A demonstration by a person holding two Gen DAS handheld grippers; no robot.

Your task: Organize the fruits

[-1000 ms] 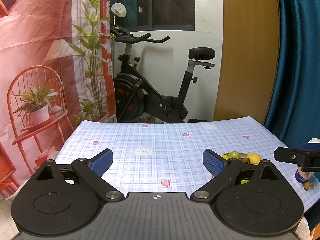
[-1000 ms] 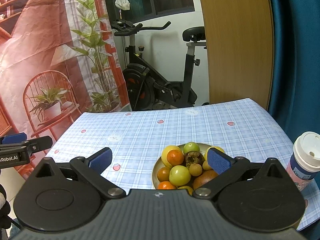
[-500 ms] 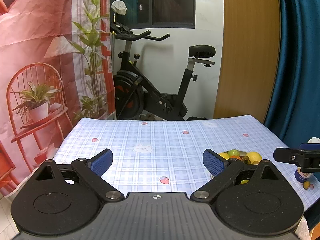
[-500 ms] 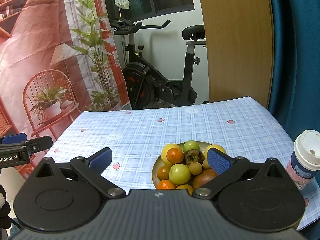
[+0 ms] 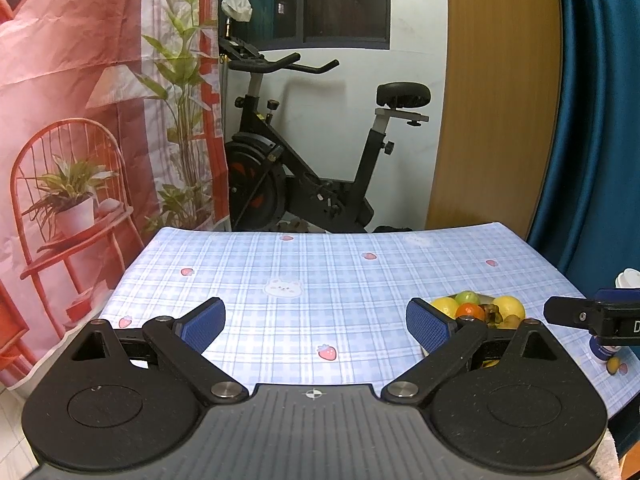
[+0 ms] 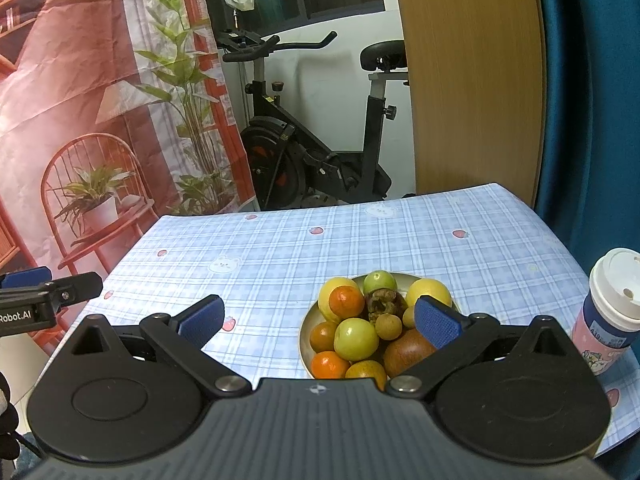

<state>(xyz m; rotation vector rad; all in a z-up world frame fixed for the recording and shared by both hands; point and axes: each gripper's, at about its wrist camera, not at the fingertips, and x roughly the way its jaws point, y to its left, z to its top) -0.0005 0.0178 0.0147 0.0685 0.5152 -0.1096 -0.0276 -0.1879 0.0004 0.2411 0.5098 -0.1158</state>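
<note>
A shallow metal plate [image 6: 305,332] piled with several fruits stands on the blue checked tablecloth [image 6: 280,264]: yellow lemons, green fruits, orange tangerines [image 6: 346,301], a dark shrivelled fruit [image 6: 382,303] and a brown one [image 6: 408,350]. My right gripper [image 6: 318,322] is open and empty, low at the near edge, its right finger in front of the plate. My left gripper [image 5: 314,322] is open and empty over bare cloth left of the plate; the fruit pile [image 5: 476,308] shows behind its right finger.
A lidded paper cup [image 6: 608,308] stands right of the plate near the table's right edge. An exercise bike [image 5: 304,152] stands beyond the far edge. A printed red backdrop [image 5: 80,120] hangs at left, a blue curtain [image 5: 600,120] at right.
Both views have tilted slightly; the table and plate sit a little lower in the frames. Both grippers stay open and empty.
</note>
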